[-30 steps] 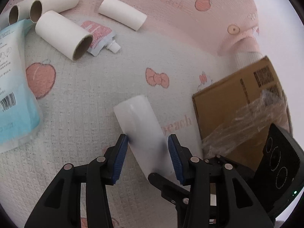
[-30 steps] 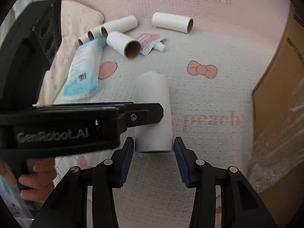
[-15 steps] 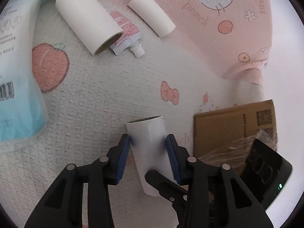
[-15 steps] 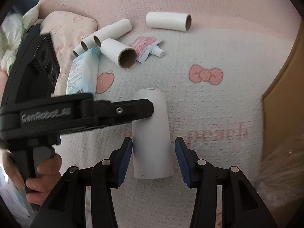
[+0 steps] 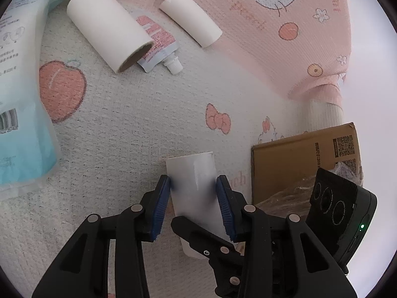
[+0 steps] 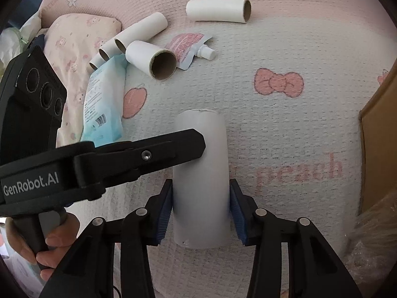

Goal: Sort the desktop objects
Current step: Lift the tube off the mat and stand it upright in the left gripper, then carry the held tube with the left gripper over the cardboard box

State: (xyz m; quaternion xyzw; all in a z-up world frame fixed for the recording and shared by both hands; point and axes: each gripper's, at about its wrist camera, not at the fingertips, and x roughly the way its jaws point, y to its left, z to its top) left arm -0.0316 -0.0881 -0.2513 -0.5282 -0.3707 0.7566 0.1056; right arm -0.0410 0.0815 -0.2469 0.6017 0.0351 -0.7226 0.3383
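Both tools have closed in on one thing: the white cardboard tube (image 5: 192, 186) lying on the pale knitted blanket (image 5: 148, 129), just left of the brown cardboard box (image 5: 297, 164) in the left wrist view. A second ago the left gripper (image 5: 193, 198) stood wider, with a gap either side of the tube; its jaws have just been closing, and its blue pads (image 5: 161, 198) now sit flush on the tube's flanks — clenched on it, as far as can be seen. The right gripper (image 6: 201, 211) has narrowed a little too, and its own pads now meet the same tube nearer its other end, where before there was daylight on both sides. By my reading the grasp is made and the lift toward the box comes next, though two grips on one light tube may crush it.

Further from the box than the held tube lie four more white cardboard tubes (image 6: 151, 59), a small pink-printed spout pouch (image 6: 191, 49) and a pale blue plastic packet (image 6: 104, 106) with a barcode; its small print is too fine to read.

Writing: "GenRobot.AI" on the left tool's arm in the right wrist view, "peach" woven into the blanket, and QR codes on the box.
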